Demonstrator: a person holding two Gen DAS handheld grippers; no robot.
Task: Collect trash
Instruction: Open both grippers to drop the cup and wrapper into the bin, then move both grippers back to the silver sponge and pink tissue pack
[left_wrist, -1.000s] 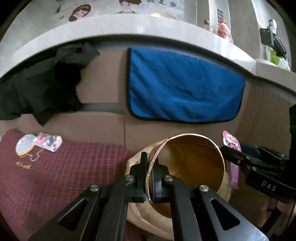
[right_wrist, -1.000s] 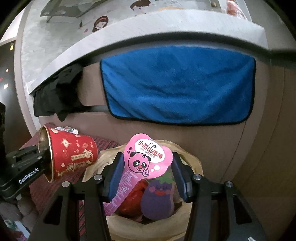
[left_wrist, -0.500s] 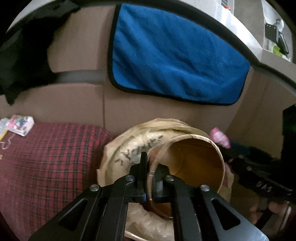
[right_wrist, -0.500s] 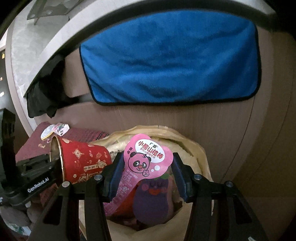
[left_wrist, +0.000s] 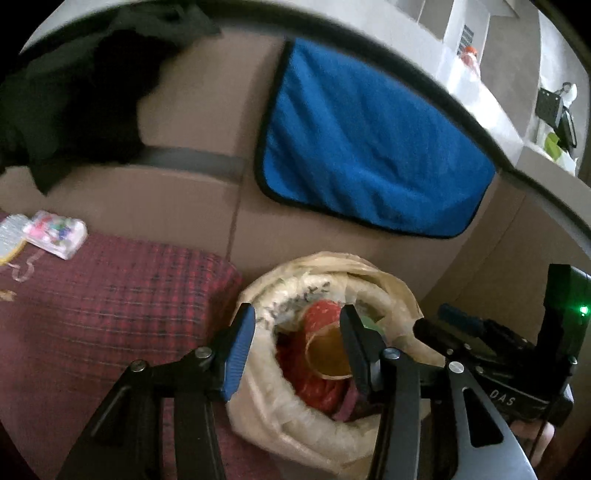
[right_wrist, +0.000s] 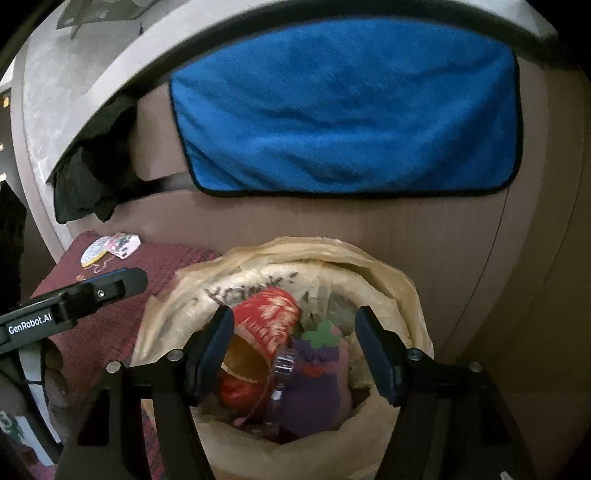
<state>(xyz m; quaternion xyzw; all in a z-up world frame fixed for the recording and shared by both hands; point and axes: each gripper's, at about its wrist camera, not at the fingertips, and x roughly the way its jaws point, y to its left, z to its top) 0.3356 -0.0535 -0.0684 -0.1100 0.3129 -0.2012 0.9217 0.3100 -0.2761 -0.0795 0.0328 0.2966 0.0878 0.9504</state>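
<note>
- Left claw: jaws just opened and spread, nothing pinched.
- Right claw: jaws likewise just spread, empty.
- Red paper cup: lies tilted inside the trash bag, beside the purple wrapper.
- Risk: a withdrawing claw may snag the bag's rolled rim and tip it.

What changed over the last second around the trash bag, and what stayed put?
Both jaws have just been opening. The left gripper let go of the red paper cup, the right gripper the pink wrapper; nothing sits between either now, and the cup lies in the trash bag. The blue towel stayed put.
</note>
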